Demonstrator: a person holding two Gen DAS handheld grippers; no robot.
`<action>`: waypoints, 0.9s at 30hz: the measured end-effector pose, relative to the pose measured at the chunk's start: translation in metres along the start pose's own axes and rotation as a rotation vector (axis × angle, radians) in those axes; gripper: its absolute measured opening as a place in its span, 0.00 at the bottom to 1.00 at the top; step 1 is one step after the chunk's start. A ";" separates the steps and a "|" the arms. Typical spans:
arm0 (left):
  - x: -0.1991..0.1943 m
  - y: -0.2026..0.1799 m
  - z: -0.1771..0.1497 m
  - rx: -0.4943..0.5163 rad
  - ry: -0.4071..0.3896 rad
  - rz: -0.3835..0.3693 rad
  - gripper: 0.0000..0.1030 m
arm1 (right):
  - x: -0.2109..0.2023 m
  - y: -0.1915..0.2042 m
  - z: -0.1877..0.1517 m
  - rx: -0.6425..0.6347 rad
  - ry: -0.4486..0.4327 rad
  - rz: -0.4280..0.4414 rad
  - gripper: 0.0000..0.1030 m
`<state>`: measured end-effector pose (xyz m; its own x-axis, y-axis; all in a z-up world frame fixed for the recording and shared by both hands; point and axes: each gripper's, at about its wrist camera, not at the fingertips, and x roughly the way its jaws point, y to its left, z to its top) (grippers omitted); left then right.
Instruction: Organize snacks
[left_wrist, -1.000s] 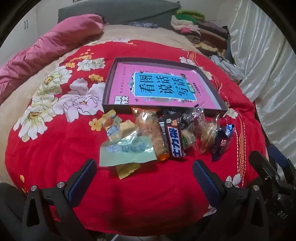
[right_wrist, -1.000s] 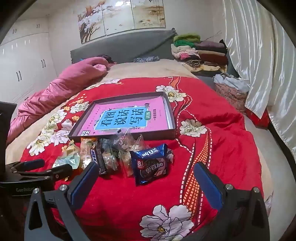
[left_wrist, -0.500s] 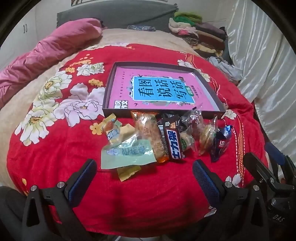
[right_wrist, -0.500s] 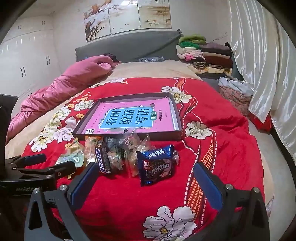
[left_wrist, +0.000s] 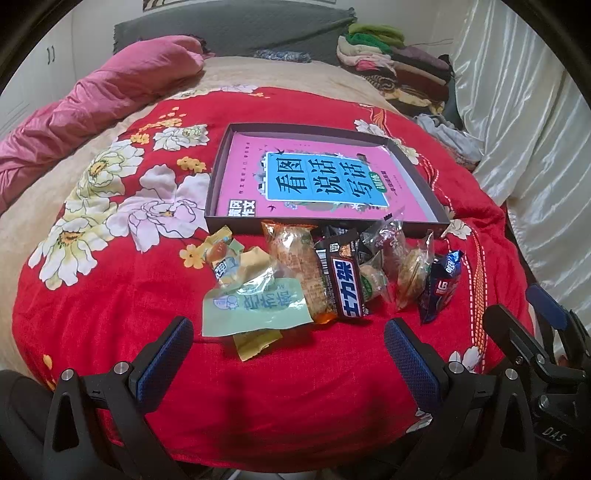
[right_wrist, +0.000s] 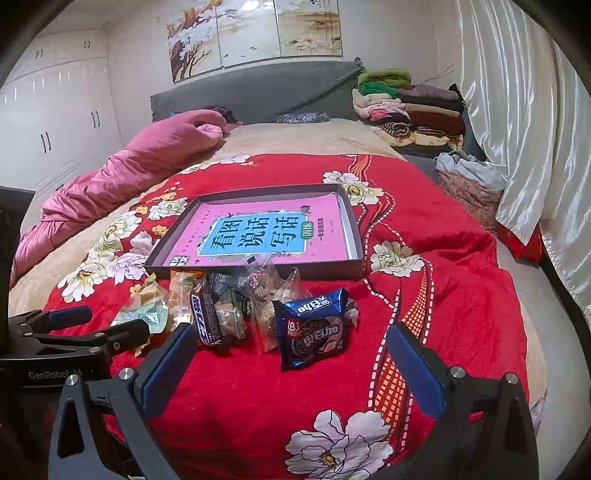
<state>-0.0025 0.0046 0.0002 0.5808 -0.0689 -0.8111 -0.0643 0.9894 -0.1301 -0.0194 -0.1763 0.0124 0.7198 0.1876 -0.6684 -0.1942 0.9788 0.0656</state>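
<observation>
Several wrapped snacks lie in a row on the red flowered blanket (left_wrist: 92, 295), just in front of a shallow dark box (left_wrist: 421, 184) with a pink book (left_wrist: 317, 177) inside. Among them are a pale green packet (left_wrist: 255, 306), a dark chocolate bar (left_wrist: 347, 284) and a blue cookie pack (right_wrist: 314, 332). My left gripper (left_wrist: 288, 350) hovers open, short of the green packet. Just as wide open, my right gripper (right_wrist: 291, 365) hangs in front of the blue cookie pack (left_wrist: 441, 284). Neither holds anything.
A pink quilt (right_wrist: 147, 158) is bunched along the left of the bed. Folded clothes (right_wrist: 406, 107) are stacked at the back right. Shiny curtains (right_wrist: 524, 110) hang on the right, with a cloth basket (right_wrist: 469, 188) below them. The other gripper (right_wrist: 74, 332) shows at the right wrist view's left edge.
Both cameras have tilted up and drawn slightly back, so the snacks and box sit lower in view. Neither gripper has changed its opening, and no snack has moved.
</observation>
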 end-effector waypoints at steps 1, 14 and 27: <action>0.000 0.000 0.000 -0.001 -0.001 -0.001 1.00 | 0.000 0.000 0.001 -0.001 0.001 0.000 1.00; -0.001 -0.001 0.000 0.000 0.000 -0.003 1.00 | 0.000 0.000 0.001 -0.002 0.001 -0.002 1.00; -0.001 0.000 0.000 -0.003 0.006 -0.005 1.00 | 0.001 0.001 0.000 -0.003 0.003 -0.002 1.00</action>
<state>-0.0025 0.0052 0.0009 0.5761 -0.0744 -0.8139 -0.0642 0.9887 -0.1358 -0.0186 -0.1755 0.0122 0.7181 0.1851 -0.6709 -0.1946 0.9789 0.0618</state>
